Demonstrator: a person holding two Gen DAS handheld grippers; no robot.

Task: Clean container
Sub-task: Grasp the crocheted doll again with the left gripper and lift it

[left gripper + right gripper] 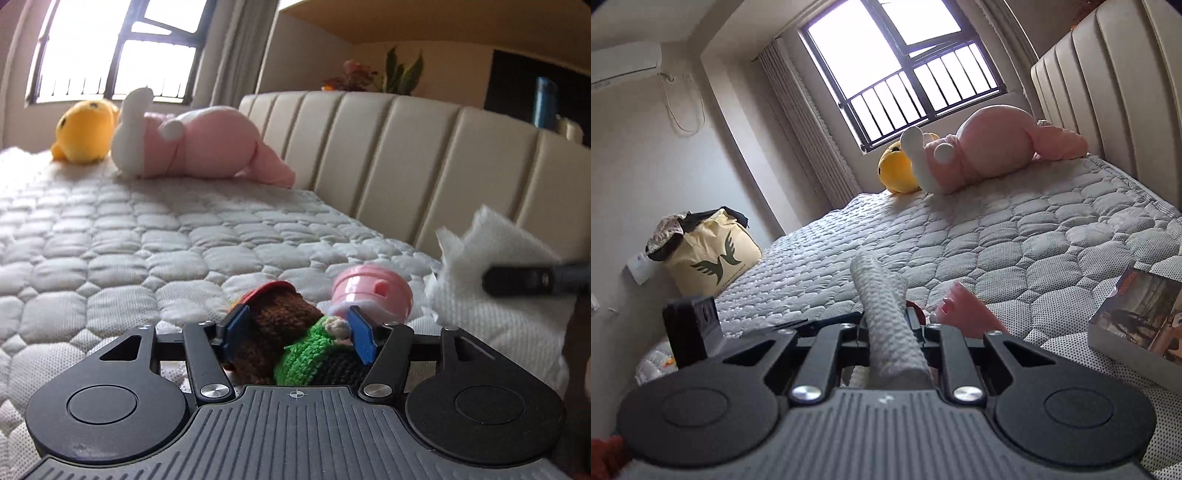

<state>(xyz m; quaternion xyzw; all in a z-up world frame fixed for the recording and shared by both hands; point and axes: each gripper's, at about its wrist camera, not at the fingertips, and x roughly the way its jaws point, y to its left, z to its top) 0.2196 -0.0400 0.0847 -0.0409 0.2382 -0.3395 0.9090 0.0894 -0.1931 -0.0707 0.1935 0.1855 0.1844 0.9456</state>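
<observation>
No legible text in either view.
Only marks: a dark bird/wing emblem on the yellow bag (713,254) at 9 o'clock in the right wrist view, with a line of small print under it, too blurred to read. The box (1137,317) at 3 o'clock in the same view has a printed picture and a reddish strip of lettering near its top edge, unreadable. A small crosshair symbol sits on the left gripper (295,334) body at 6 o'clock in the left wrist view; no characters there.
</observation>
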